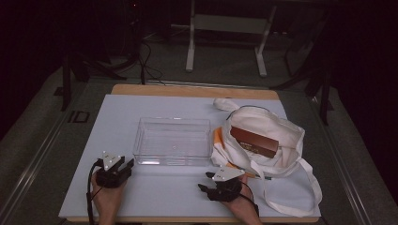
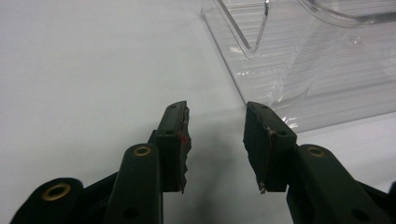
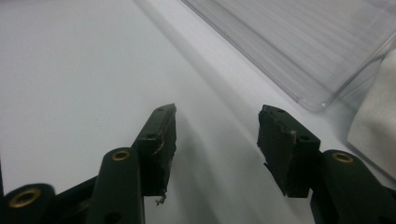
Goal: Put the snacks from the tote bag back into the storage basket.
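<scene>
The brown box (image 1: 254,141) lay inside the open white tote bag (image 1: 281,150) at the right of the table, its long axis running from far-left to near-right. The right gripper (image 1: 206,187) rested just near of the bag, so that hand was the closer one; the box sat to its far right. The left gripper (image 1: 126,165) sat by the near-left corner of the clear tray (image 1: 172,140). Both stood parted and held nothing.
</scene>
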The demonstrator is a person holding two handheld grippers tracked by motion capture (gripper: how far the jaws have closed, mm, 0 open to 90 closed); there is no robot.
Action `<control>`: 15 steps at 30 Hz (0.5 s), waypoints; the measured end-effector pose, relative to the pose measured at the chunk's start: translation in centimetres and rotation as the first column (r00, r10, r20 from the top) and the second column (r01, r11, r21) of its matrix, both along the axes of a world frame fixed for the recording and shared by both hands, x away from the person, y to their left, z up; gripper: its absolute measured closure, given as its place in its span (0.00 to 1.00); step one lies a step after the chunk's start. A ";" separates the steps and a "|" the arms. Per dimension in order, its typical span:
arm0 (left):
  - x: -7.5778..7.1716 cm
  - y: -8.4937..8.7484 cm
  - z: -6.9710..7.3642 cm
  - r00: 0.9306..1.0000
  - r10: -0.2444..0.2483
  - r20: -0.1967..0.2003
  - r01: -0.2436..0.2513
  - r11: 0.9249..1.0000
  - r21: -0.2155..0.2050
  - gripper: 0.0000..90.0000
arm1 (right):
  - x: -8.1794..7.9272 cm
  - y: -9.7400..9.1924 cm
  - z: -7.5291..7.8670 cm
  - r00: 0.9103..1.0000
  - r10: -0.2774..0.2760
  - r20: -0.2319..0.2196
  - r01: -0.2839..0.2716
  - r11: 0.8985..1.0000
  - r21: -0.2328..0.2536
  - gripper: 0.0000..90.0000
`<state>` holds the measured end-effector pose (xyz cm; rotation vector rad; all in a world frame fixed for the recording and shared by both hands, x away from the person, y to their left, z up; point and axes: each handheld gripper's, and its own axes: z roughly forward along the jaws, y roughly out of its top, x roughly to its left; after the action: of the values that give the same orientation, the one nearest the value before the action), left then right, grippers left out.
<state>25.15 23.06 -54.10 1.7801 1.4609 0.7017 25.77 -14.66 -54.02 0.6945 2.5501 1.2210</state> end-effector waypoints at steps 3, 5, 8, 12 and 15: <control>0.0 0.0 0.0 1.000 -0.002 0.004 0.002 1.000 -0.004 0.68 | 0.0 0.0 0.0 1.000 0.005 -0.001 -0.005 1.000 0.000 0.55; -0.1 0.1 0.0 1.000 -0.005 0.004 0.005 1.000 -0.006 0.68 | 0.0 0.0 0.0 1.000 0.005 -0.004 -0.005 1.000 -0.002 0.55; 0.0 0.1 0.0 1.000 -0.009 0.001 0.009 1.000 -0.007 0.68 | 0.0 0.1 0.0 1.000 0.005 -0.004 -0.005 1.000 -0.007 0.56; 0.0 0.0 0.0 1.000 -0.011 0.001 0.011 1.000 -0.006 0.65 | 0.1 0.0 0.0 1.000 0.003 -0.008 -0.003 1.000 -0.002 0.56; -0.1 0.0 0.0 1.000 -0.016 0.002 0.016 1.000 -0.004 0.65 | 0.1 0.0 0.0 1.000 0.002 -0.008 -0.002 1.000 0.002 0.57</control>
<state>25.10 23.06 -54.10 1.7853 1.4440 0.6916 25.82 -14.67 -54.01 0.6993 2.5570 1.2246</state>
